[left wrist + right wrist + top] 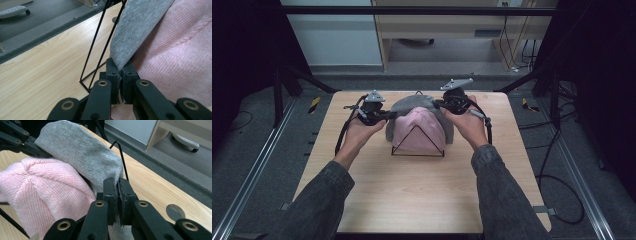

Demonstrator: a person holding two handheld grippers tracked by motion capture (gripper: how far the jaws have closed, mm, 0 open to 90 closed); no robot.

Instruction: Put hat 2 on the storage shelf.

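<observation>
Two grippers (388, 115) (437, 104) pinching grey hat (80, 152); no legible writing.

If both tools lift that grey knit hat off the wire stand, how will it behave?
The soft grey knit hat will probably sag between the left tool and right tool, since only its thin edge is pinched at each side. It looks light. Its fabric may drag on the pink knit hat beneath, possibly nudging the thin black wire stand.
</observation>
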